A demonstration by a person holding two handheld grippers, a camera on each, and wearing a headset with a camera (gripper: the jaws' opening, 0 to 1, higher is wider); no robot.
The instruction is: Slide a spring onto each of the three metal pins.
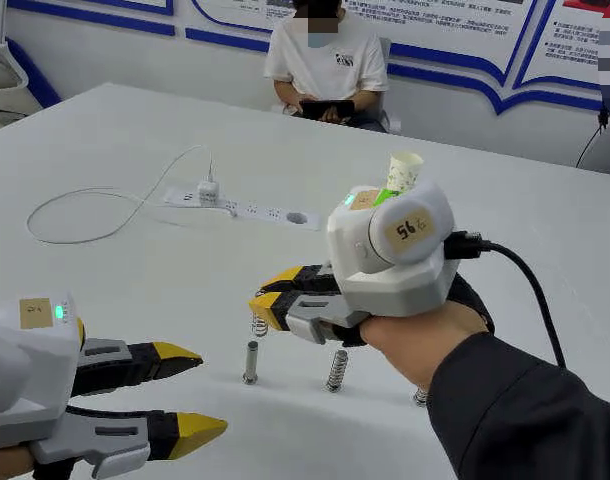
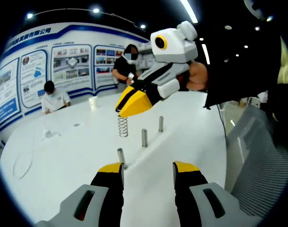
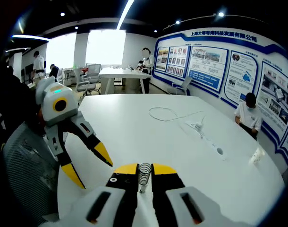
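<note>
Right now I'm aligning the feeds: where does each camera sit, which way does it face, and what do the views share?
Head view: on the head, facing forward and down at the table; right gripper, left gripper and a dark sleeve show.
Left gripper view: on the left gripper, facing along its open jaws at the three pins; the right gripper shows top right.
Right gripper view: on the right gripper, facing across the table, jaws shut on a spring.
Shared: all three show that spring.
</note>
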